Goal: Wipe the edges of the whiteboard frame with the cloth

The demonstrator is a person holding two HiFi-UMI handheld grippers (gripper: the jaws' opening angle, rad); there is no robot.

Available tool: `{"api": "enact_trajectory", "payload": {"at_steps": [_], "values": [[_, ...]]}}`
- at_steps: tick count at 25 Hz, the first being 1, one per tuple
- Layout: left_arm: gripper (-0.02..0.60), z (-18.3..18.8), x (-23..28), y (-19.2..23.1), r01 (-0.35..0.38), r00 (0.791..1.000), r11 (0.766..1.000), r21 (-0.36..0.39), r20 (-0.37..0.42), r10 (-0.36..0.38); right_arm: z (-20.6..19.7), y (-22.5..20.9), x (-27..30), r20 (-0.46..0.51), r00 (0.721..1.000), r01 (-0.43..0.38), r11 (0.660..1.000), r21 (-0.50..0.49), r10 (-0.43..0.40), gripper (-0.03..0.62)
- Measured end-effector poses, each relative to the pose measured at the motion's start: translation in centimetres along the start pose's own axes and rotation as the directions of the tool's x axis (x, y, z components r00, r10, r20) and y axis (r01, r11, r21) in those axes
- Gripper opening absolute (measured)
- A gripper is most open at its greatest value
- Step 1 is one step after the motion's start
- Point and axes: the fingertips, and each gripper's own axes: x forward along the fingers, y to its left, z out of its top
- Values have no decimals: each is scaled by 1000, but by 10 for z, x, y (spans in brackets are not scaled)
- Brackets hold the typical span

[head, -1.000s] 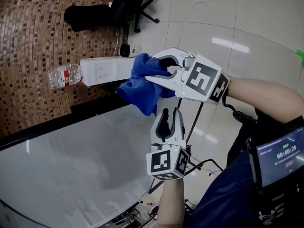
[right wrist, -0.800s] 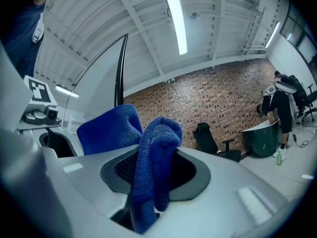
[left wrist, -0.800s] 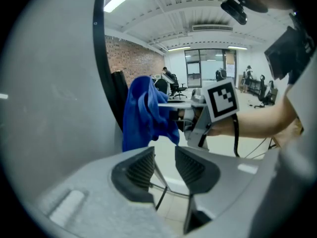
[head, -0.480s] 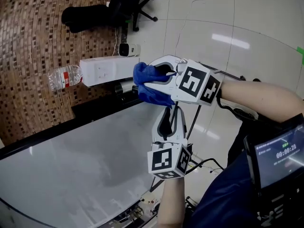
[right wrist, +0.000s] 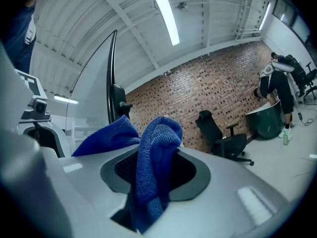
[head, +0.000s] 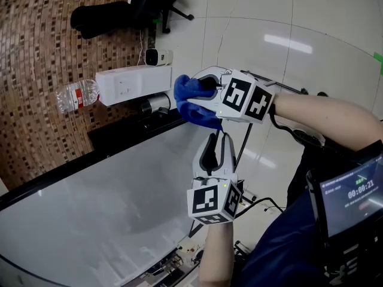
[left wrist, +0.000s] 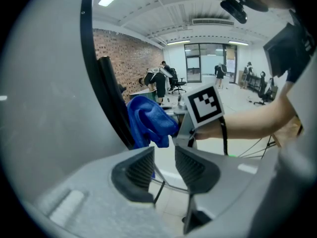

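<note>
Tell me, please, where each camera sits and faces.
Head view: on the person's head, facing down at the whiteboard; left tool, right tool, forearms show.
Left gripper view: on the left tool, facing along its empty jaws toward the cloth; right forearm shows.
Right gripper view: on the right tool, facing a brick wall; jaws clamp the cloth.
Shared: all three show the cloth.

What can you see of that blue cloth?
The blue cloth looks like soft, nubby microfibre, bunched into folds. It is pinched by the fingers of the right gripper, with loose ends spilling out either side. It hangs by a corner of the whiteboard's black frame; whether it touches cannot be told.
</note>
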Motion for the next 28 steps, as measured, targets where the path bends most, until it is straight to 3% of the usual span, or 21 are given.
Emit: {"api": "enact_trajectory", "payload": {"at_steps": [9, 22, 25, 28], "values": [[128, -4, 13, -6, 17, 1000, 1000, -17, -16, -18, -61, -18, -3, -150, 987, 45, 997, -58, -54, 137], [127, -19, 30, -6, 38, 997, 998, -41, -60, -41, -87, -41, -10, -165, 979, 113, 991, -71, -123, 133], [127, -27, 32, -8, 61, 995, 996, -67, -74, -66, -106, -53, -17, -216, 964, 148, 988, -44, -154, 133], [128, -29, 35, -10, 77, 993, 994, -76, -78, -83, -141, -76, -33, -333, 916, 227, 974, -23, -221, 132]]}}
